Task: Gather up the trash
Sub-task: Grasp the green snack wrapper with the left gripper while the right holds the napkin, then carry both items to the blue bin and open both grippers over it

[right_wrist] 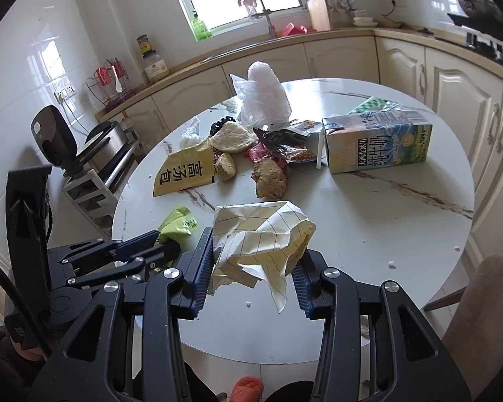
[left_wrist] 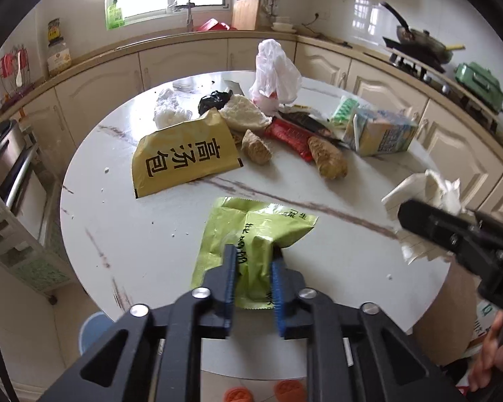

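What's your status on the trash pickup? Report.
Left gripper shut on green wrapper. Right gripper shut on crumpled lined paper. Pile of trash on table; nothing blocking.

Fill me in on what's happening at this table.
A person is clearing rubbish off a round table with a hand-held tool in each hand. The left tool is shut on a green packet near the table's front edge. The right tool holds a crumpled sheet of lined paper. Farther back, a yellow packet, a milk carton, a white plastic bag and food scraps are not yet collected.
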The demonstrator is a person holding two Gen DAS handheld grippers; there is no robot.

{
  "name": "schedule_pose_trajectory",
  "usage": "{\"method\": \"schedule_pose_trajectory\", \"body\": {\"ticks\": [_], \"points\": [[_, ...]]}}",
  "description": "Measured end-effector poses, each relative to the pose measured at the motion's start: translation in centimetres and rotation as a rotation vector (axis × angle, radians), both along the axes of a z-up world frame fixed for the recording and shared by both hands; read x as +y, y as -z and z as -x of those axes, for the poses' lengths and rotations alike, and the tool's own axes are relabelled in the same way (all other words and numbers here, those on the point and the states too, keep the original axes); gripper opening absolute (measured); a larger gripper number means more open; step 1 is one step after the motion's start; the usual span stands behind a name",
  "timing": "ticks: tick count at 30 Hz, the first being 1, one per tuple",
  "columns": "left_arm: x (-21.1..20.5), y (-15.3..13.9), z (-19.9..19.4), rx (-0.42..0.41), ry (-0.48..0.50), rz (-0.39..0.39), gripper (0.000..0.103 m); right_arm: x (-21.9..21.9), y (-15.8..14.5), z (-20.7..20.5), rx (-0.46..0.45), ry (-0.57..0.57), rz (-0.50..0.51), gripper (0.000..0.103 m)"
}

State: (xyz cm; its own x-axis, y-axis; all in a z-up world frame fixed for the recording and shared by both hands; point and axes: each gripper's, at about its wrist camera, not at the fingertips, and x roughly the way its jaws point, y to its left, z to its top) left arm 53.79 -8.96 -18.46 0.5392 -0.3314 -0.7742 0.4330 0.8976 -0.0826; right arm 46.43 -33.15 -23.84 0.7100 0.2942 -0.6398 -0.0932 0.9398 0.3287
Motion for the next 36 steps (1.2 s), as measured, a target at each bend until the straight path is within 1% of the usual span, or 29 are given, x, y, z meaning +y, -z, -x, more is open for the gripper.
{"method": "schedule_pose_trajectory", "body": {"ticks": [1, 4, 9, 11, 14, 17, 18, 21, 23, 25, 27, 31, 33, 36], "points": [[0.2, -0.1, -0.1, 0.007, 0.004, 0.029, 0.009, 0.1, -0.1, 0.1, -0.002, -0.001, 0.000, 0.040], [1.3, -0.7, -0.6, 0.007, 0.019, 0.106, 0.008, 0.6, -0.5, 0.3, -0.012, -0.007, 0.007, 0.040], [4.1, -3.0, 0.6, -0.039, 0.013, 0.161, 0.008, 3.0, -2.1, 0.5, -0.042, -0.048, 0.034, 0.040], [6.3, -3.9, 1.3, -0.057, -0.011, 0.172, 0.008, 4.7, -2.8, 0.4, -0.058, -0.078, 0.046, 0.040], [10.8, -4.6, 2.2, -0.075, -0.072, 0.182, 0.008, 7.9, -3.6, 0.2, -0.074, -0.143, 0.061, 0.040], [15.8, -4.5, 3.3, -0.082, -0.143, 0.174, 0.008, 12.6, -4.1, -0.4, -0.089, -0.238, 0.078, 0.040], [17.6, -4.3, 3.7, -0.080, -0.174, 0.170, 0.008, 14.9, -4.1, -0.7, -0.089, -0.285, 0.080, 0.040], [23.7, -2.7, 4.3, -0.046, -0.275, 0.163, 0.009, 20.1, -3.8, -1.1, -0.093, -0.386, 0.084, 0.040], [27.8, -1.0, 4.6, -0.004, -0.355, 0.159, 0.009, 24.4, -3.1, -1.5, -0.092, -0.469, 0.094, 0.040], [30.9, 0.7, 4.8, 0.034, -0.413, 0.154, 0.009, 28.2, -2.1, -2.0, -0.085, -0.538, 0.123, 0.040], [33.6, 2.9, 4.5, 0.082, -0.470, 0.134, 0.009, 31.2, -0.9, -2.7, -0.064, -0.590, 0.123, 0.040], [37.0, 7.1, 2.7, 0.179, -0.536, 0.127, 0.009, 36.6, 2.4, -4.5, -0.012, -0.654, 0.152, 0.040], [38.2, 8.8, 1.5, 0.216, -0.552, 0.136, 0.009, 38.6, 4.3, -5.5, 0.022, -0.682, 0.154, 0.040], [39.3, 11.0, -0.7, 0.260, -0.565, 0.147, 0.010, 40.2, 6.5, -6.9, 0.062, -0.690, 0.155, 0.040]]}}
